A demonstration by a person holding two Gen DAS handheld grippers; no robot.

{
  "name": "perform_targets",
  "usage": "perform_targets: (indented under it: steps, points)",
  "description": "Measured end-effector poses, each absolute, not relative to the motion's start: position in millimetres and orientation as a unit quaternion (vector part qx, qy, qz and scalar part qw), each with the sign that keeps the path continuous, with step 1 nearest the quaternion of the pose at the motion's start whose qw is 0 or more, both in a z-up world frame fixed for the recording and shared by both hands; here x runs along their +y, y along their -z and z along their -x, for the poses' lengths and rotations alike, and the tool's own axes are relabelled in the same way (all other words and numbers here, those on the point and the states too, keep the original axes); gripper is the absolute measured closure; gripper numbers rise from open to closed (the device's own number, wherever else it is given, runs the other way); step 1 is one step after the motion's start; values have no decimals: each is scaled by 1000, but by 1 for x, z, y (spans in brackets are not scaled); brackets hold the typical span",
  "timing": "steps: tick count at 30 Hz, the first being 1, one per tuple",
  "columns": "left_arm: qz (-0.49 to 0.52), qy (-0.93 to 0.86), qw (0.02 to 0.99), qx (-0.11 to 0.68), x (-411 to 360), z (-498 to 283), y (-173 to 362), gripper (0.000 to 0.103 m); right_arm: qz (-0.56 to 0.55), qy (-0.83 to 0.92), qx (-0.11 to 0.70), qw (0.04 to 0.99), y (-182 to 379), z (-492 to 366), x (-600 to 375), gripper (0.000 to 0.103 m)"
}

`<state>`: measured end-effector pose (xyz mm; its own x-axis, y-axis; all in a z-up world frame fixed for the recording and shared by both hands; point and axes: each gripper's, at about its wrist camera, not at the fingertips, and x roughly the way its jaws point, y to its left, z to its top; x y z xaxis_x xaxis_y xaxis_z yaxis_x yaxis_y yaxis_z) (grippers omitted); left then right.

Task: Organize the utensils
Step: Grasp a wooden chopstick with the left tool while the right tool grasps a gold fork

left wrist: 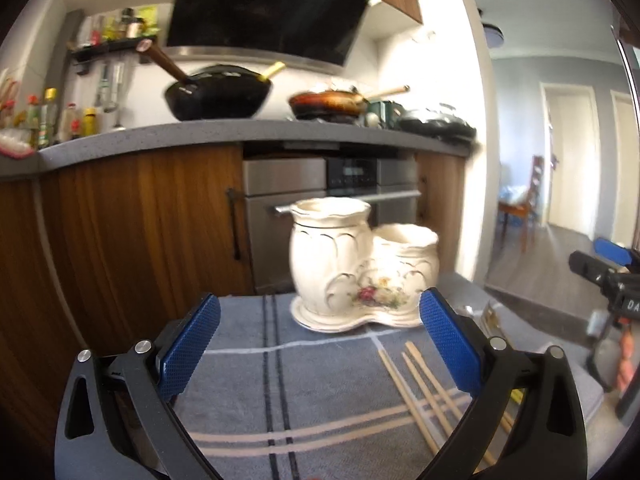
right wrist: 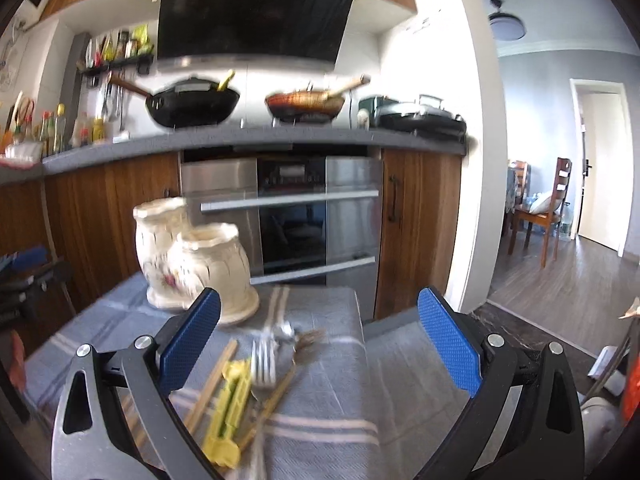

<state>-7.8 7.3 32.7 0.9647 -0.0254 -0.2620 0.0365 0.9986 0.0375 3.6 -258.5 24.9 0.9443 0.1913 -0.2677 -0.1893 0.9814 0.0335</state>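
Observation:
A cream ceramic double-pot utensil holder [left wrist: 356, 268] with a flower print stands at the far edge of a grey striped cloth [left wrist: 320, 392]; it also shows in the right wrist view [right wrist: 200, 264]. Both its pots look empty. Wooden chopsticks [left wrist: 424, 388] lie to the holder's near right. In the right wrist view a silver fork [right wrist: 264, 360], a gold fork [right wrist: 296, 356], chopsticks [right wrist: 212, 384] and a yellow-green utensil [right wrist: 230, 408] lie in a loose pile. My left gripper [left wrist: 320, 344] is open and empty above the cloth. My right gripper [right wrist: 320, 344] is open and empty above the pile.
The cloth covers a small table whose far edge [right wrist: 356, 292] drops off toward wooden cabinets and a steel oven [right wrist: 312, 216]. The counter behind holds a black wok [right wrist: 192, 104] and a frying pan [right wrist: 308, 104]. The right gripper's body [left wrist: 608, 280] shows at the left view's right edge.

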Motion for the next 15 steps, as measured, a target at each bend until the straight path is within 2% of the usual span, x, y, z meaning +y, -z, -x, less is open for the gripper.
perform_targets:
  steps: [5,7,15]
  points:
    - [-46,47,972,224,-10,-15,-24,4,20,-125,230,965,-7,-14,-266,6]
    - [-61,58,962,261,-19,-24,-16,4,13,-138,249,959,-1,-13,-268,10]
    - [-66,81,936,337,-35,-46,5,12,13,-150,324,934,12,-50,-249,43]
